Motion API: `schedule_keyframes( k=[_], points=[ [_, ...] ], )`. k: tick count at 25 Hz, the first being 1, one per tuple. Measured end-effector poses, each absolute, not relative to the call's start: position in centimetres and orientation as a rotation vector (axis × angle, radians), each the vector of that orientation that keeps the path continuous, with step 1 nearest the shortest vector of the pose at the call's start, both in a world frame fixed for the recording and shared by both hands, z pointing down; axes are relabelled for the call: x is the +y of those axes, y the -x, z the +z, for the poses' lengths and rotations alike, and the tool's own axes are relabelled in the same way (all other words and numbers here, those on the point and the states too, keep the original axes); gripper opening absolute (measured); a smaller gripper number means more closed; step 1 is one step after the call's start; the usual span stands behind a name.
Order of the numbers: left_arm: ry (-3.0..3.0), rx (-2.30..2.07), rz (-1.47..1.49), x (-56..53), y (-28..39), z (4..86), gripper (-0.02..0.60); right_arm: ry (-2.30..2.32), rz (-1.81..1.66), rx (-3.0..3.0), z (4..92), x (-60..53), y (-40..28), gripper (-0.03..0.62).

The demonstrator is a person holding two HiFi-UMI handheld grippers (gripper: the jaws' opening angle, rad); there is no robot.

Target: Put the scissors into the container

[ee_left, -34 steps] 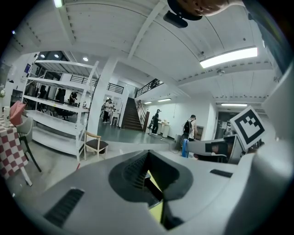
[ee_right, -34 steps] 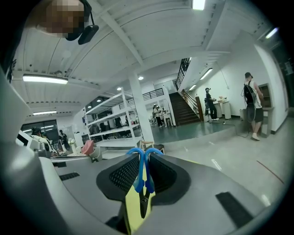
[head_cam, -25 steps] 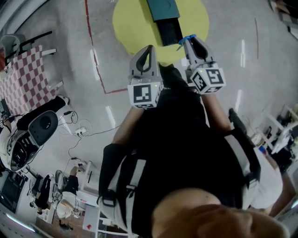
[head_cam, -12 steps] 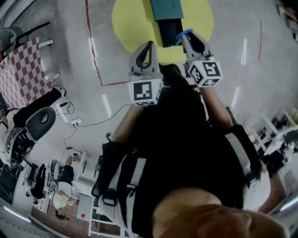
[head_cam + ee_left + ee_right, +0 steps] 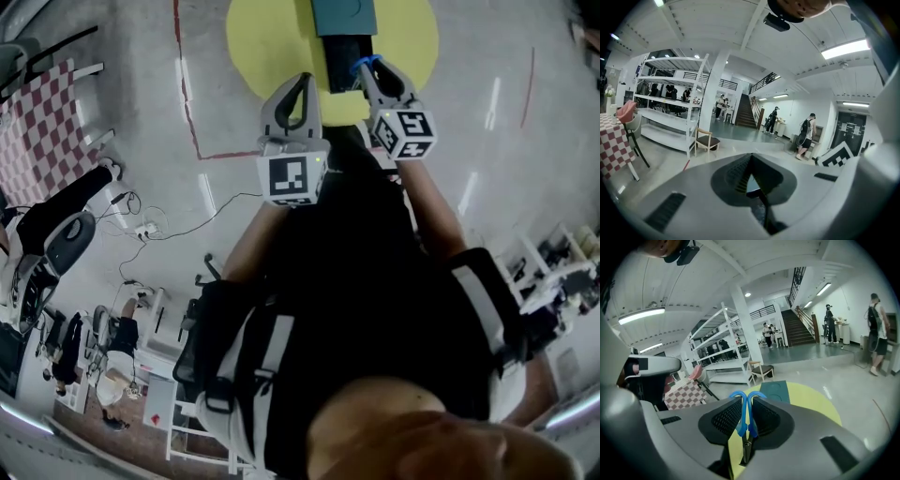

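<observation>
While my left tongs (image 5: 750, 159) sit clenched on nothing at 9 o'clock of the right, the right tongs (image 5: 367, 67) are clamped on the blue-handled metal scissors (image 5: 743, 417), with the loops poking past the tips and the blades hanging back underneath. Beyond, at 12 o'clock, the dark teal rectangular container (image 5: 342, 14) lies on the round yellow counter (image 5: 272, 37). My worry is that only the slim handles are pinched, so the scissors may swivel or slide out early, or the blades may snag the container's rim on release.
</observation>
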State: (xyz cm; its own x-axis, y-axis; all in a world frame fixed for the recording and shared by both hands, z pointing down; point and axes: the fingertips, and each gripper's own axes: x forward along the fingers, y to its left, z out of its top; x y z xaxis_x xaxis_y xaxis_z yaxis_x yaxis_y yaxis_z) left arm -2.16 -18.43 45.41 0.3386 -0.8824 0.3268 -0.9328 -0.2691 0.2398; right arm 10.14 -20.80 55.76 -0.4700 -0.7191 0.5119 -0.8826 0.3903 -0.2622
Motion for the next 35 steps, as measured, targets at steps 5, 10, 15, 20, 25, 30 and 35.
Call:
schedule_keyframes(
  k=[5,10,15,20,25,30,35],
  points=[
    [-2.212,-1.604,0.187,-18.7,1.9,46.2,-0.003,-1.380,0.757,-2.319,59.0,-20.9,-10.2,0.069],
    [-2.198,-1.596,0.192,-18.8,1.8,46.3,-0.003,-1.363,0.782,-2.284,60.9,-20.9,-10.2,0.068],
    [-2.188,-1.599,0.202,-19.0,2.0,46.4,-0.003,-1.341,0.807,-2.276,62.1,-21.0,-9.7,0.069],
    [-2.177,-1.601,0.202,-19.2,2.0,46.4,-0.003,-1.307,0.788,-2.250,63.7,-21.0,-9.5,0.067],
    [-2.162,-1.598,0.207,-19.2,2.1,46.7,-0.003,-1.302,0.787,-2.237,64.9,-21.0,-9.6,0.068],
    [-2.154,-1.599,0.201,-19.3,2.2,46.9,-0.003,-1.307,0.799,-2.216,66.2,-20.9,-9.8,0.068],
    [-2.141,-1.595,0.203,-19.4,2.2,47.3,-0.003,-1.305,0.817,-2.191,67.5,-20.7,-10.0,0.068]
  ],
)
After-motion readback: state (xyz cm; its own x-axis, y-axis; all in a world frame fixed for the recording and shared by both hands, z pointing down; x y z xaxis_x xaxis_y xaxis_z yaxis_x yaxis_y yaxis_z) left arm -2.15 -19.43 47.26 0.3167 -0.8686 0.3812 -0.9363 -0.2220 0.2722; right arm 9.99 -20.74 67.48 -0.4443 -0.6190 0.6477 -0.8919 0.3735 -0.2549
